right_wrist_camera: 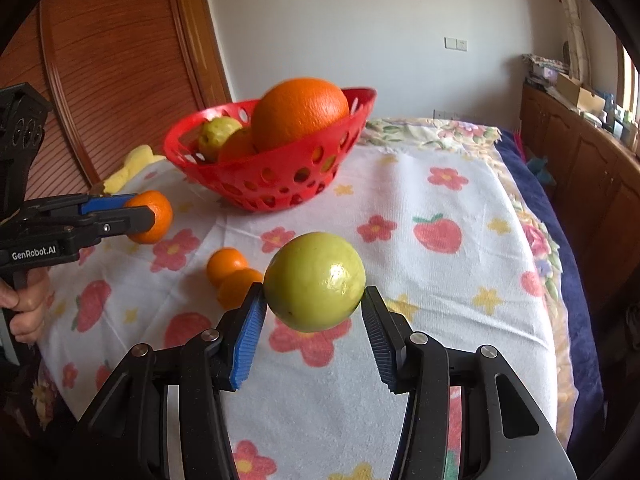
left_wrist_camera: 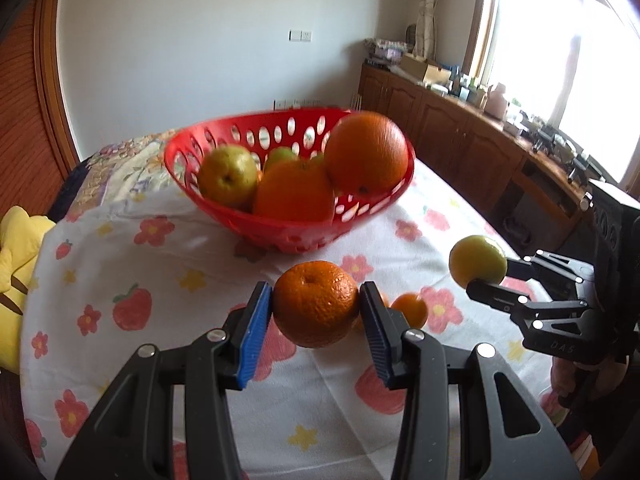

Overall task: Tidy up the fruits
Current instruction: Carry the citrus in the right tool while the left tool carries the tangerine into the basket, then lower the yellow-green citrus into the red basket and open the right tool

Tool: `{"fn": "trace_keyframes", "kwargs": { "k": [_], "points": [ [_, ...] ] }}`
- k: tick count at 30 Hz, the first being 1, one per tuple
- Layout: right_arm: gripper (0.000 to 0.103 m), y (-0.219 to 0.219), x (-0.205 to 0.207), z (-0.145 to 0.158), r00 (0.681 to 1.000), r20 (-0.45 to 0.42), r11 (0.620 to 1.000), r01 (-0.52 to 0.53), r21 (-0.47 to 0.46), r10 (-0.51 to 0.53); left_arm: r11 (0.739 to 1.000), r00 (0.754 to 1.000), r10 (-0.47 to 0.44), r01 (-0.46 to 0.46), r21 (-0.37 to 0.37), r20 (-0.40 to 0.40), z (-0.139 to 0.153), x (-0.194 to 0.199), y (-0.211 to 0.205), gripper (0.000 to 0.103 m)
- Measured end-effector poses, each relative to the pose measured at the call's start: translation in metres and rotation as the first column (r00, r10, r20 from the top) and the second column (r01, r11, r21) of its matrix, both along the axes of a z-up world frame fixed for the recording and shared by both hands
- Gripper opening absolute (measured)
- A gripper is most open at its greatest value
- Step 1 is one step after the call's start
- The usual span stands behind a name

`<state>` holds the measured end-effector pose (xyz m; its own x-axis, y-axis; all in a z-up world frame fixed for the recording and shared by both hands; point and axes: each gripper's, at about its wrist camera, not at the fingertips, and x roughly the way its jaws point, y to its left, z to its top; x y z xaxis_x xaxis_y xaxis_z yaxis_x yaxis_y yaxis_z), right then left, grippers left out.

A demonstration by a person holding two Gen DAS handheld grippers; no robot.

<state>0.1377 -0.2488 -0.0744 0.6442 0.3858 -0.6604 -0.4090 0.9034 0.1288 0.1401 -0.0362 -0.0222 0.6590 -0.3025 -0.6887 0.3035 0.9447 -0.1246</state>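
A red perforated basket point(left_wrist_camera: 224, 136) point(right_wrist_camera: 280, 176) stands on the flowered cloth and holds a big orange point(left_wrist_camera: 366, 152) point(right_wrist_camera: 300, 114), a second orange point(left_wrist_camera: 294, 192), and yellow-green pears point(left_wrist_camera: 228, 174). My left gripper point(left_wrist_camera: 316, 310) is shut on a mandarin point(left_wrist_camera: 316, 304) point(right_wrist_camera: 154, 216), held above the cloth in front of the basket. My right gripper point(right_wrist_camera: 314, 292) is shut on a green apple point(right_wrist_camera: 314, 280) point(left_wrist_camera: 478, 260), held above the cloth to the right. Two small mandarins point(right_wrist_camera: 230, 272) point(left_wrist_camera: 410, 308) lie on the cloth between the grippers.
The flowered tablecloth point(right_wrist_camera: 440, 280) covers the table. A yellow soft toy point(left_wrist_camera: 20, 248) lies at the left edge. Wooden cabinets point(left_wrist_camera: 460, 132) with clutter run along the right wall under a window. A wooden door point(right_wrist_camera: 120, 60) stands behind the basket.
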Motion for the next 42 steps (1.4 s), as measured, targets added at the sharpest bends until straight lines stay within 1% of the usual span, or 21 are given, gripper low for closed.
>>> {"fn": "trace_keyframes", "kwargs": {
  "k": [7,11,15,21,30,35,42],
  "points": [
    [0.05,0.004,0.002,0.03,0.998,0.06,1.0,-0.024,0.01,0.023,1.0,0.997,-0.001,0.002,-0.02,0.071,0.032,0.008,0.005,0.043],
    [0.05,0.011,0.008,0.049,0.994,0.099,0.999,-0.048,0.015,0.046,1.0,0.996,0.003,-0.001,-0.018,0.093,0.038,0.019,0.006,0.043],
    [0.05,0.021,0.018,0.064,0.989,0.133,0.997,-0.072,0.013,0.07,1.0,0.996,0.005,-0.004,-0.008,0.093,0.037,0.036,0.004,0.043],
    [0.05,0.037,0.043,0.082,0.98,0.168,0.994,-0.106,0.013,0.102,1.0,0.998,0.017,-0.018,0.01,0.06,0.02,0.064,0.004,0.043],
    [0.05,0.061,0.08,0.085,0.974,0.17,0.989,-0.148,-0.005,0.147,1.0,0.999,0.024,-0.024,0.017,0.031,0.005,0.081,0.005,0.043],
    [0.05,0.071,0.095,0.085,0.973,0.162,0.986,-0.167,-0.009,0.166,0.999,0.999,0.026,-0.027,0.017,0.028,0.003,0.085,0.006,0.043],
    [0.05,0.088,0.115,0.084,0.97,0.143,0.981,-0.191,-0.04,0.195,0.999,0.999,0.032,-0.032,0.009,0.024,0.001,0.087,0.01,0.045]
  ]
}}
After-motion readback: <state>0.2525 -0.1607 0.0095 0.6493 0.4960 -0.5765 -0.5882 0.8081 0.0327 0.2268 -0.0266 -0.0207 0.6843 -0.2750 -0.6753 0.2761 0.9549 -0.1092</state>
